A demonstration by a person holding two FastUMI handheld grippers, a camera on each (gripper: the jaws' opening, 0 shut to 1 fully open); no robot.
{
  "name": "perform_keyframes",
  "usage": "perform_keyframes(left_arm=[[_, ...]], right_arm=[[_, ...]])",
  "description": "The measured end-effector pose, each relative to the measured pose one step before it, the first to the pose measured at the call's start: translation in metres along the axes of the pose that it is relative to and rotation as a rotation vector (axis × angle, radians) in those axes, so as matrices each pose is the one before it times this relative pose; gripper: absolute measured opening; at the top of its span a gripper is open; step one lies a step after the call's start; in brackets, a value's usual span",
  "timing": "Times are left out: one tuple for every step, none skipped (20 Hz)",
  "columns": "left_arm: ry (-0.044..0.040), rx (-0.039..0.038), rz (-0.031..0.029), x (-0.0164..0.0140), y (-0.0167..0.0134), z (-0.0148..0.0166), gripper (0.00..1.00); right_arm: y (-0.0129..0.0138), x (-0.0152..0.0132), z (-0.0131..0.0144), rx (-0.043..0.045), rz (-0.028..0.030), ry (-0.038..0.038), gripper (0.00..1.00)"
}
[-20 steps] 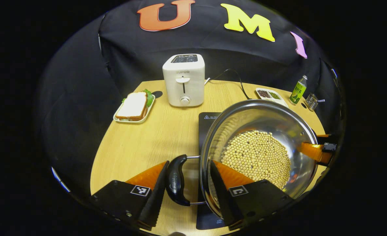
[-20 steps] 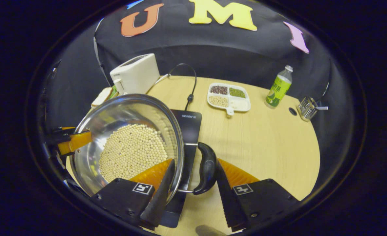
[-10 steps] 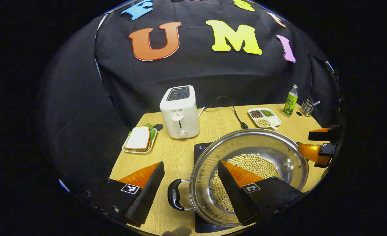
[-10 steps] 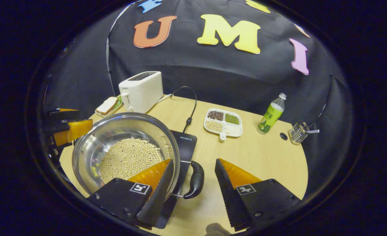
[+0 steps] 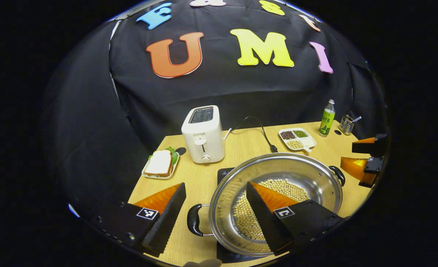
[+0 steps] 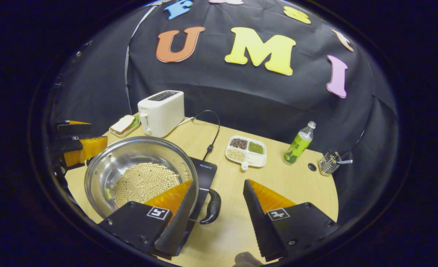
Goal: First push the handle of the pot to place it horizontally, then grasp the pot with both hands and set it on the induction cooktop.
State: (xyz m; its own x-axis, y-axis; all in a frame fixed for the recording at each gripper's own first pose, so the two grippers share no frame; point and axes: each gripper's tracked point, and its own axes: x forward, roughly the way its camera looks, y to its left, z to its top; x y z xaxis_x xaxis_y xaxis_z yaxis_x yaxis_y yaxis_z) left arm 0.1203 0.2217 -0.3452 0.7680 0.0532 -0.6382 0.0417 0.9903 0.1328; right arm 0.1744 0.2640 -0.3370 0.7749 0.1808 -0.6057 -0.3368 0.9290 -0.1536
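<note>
Surface: a round wooden table point(image 5: 204, 181) is seen before a black cloth wall; the items are taken left to right as in the left gripper view.

Plate: a sandwich point(image 5: 159, 162) with green leaf is held on a small plate point(image 5: 147, 174) at the far left.

Toaster: a white toaster point(image 5: 203, 134) is stood just right of the plate, its cord run back across the table.

Left gripper: the left gripper point(image 5: 216, 193) is held with its jaws apart; nothing is gripped, and the pot's left handle point(image 5: 193, 220) is seen lying between and below the fingers.

Pot: the steel pot point(image 5: 276, 202) is set on the induction cooktop point(image 6: 205, 173), handles out to the sides; a layer of pale beans point(image 6: 144, 182) is held in its bottom.

Divided tray: dark, green and pale grains are kept in separate compartments of the divided tray point(image 6: 246, 153).

Bottle and basket: a green bottle point(image 6: 299, 143) and a small wire basket point(image 6: 328, 162) are stood far right.

Right gripper: the right gripper point(image 6: 219, 195) is also held with jaws apart, the pot's right handle point(image 6: 211, 206) below it.

Risk: the task is judged essentially done; a finger could be caught on a handle or the rim during withdrawal, so that the pot is slid off the cooktop or beans are spilled.
</note>
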Motion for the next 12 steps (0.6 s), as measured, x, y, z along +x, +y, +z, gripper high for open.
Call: perform_keyframes(left_arm=[[-0.01992, 0.01293, 0.01084, -0.0048, 0.00064, 0.00554, 0.97], [-0.02633, 0.01054, 0.01358, -0.0048, 0.00058, 0.00651, 0.97], [-0.01939, 0.00584, 0.00965, -0.00461, 0.00008, 0.00592, 0.97], [-0.01845, 0.00137, 0.00099, -0.00753, -0.00251, 0.00509, 0.97], [-0.02732, -0.00658, -0.00017, -0.00823, -0.00439, 0.00924, 0.97], [-0.02043, -0.01071, -0.0034, -0.00866, -0.00573, 0.0098, 0.97], [-0.02617, -0.00642, 0.00059, -0.00882, -0.00385, 0.01121, 0.96], [-0.02458, -0.00073, 0.00383, -0.00969, -0.0035, 0.01029, 0.96], [-0.02388, 0.0002, 0.00581, -0.00965, -0.00422, 0.01179, 0.97], [-0.02668, 0.00049, 0.00218, -0.01254, -0.00695, 0.0132, 0.97], [-0.02883, -0.00189, 0.00038, -0.00976, -0.00717, 0.01261, 0.97], [-0.02959, 0.00074, 0.00834, -0.01123, -0.00724, 0.01347, 0.96]], right_arm=[[-0.0036, -0.00399, 0.00408, -0.00909, -0.00469, -0.0155, 0.82], [-0.0034, -0.00646, 0.00426, -0.00829, -0.00627, -0.01553, 0.82], [-0.00443, -0.00757, 0.00494, -0.00641, -0.00331, -0.01804, 0.87], [-0.00507, -0.00772, 0.00639, -0.00672, -0.00477, -0.01643, 0.87], [-0.0051, -0.00913, 0.00591, -0.00573, -0.00522, -0.0195, 0.87], [-0.00643, -0.00955, 0.00786, -0.00149, -0.00627, -0.02411, 0.87], [-0.00843, -0.01163, 0.00889, -0.00162, -0.00882, -0.02552, 0.87], [-0.01018, -0.01128, 0.00763, -0.00371, -0.01063, -0.02616, 0.86], [-0.00991, -0.01356, 0.00975, 0.0003, -0.00548, -0.02771, 0.87], [-0.0098, -0.00975, 0.00684, 0.00286, -0.00569, -0.02082, 0.82], [-0.01366, -0.01174, 0.00999, 0.01159, -0.00775, -0.02907, 0.82], [-0.01256, -0.00997, 0.00628, 0.00702, -0.00858, -0.02001, 0.87]])
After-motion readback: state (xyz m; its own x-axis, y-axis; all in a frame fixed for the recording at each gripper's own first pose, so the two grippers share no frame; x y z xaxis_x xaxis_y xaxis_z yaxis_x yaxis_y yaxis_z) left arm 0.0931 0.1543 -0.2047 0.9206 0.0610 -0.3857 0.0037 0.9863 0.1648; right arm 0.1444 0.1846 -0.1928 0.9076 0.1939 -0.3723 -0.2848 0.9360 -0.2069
